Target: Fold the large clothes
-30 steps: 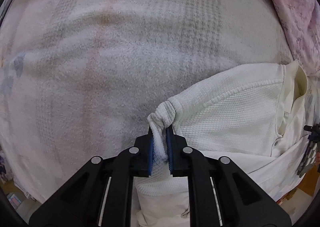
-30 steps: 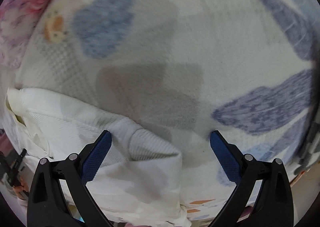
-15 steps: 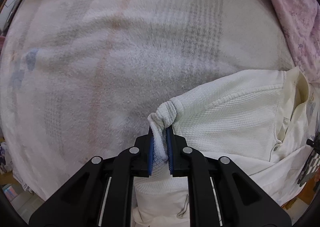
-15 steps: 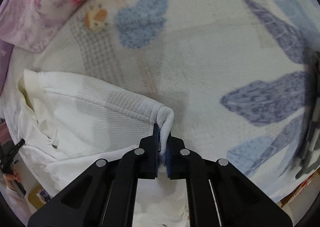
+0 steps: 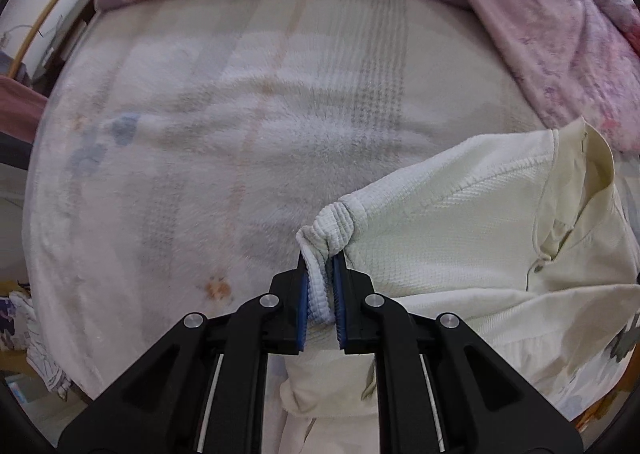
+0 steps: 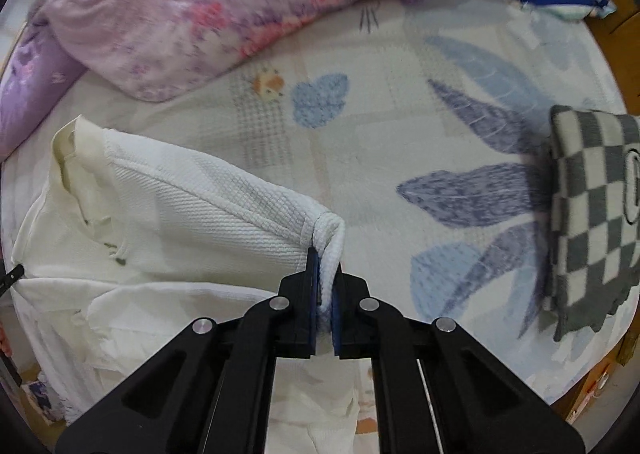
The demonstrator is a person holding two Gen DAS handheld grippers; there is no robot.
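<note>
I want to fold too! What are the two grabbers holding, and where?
Both hold the white shirt: the left gripper pinches one bunched shoulder corner, the right gripper the other.

A: Left gripper [image 5: 320,290]: matte black, two angular arms fanning out toward the lens, triangular cut-outs low on each side.
B: Blue ribbed pads [image 5: 303,310] lining the inner faces of the jaws. Four round silver screws across the linkage, bright metal rails below.
A: Right gripper [image 6: 325,296]: same black build, same four silver screw heads.
B: Blue pads [image 6: 313,306] again inside the jaws; slim steel rods running back between the arms.
</note>
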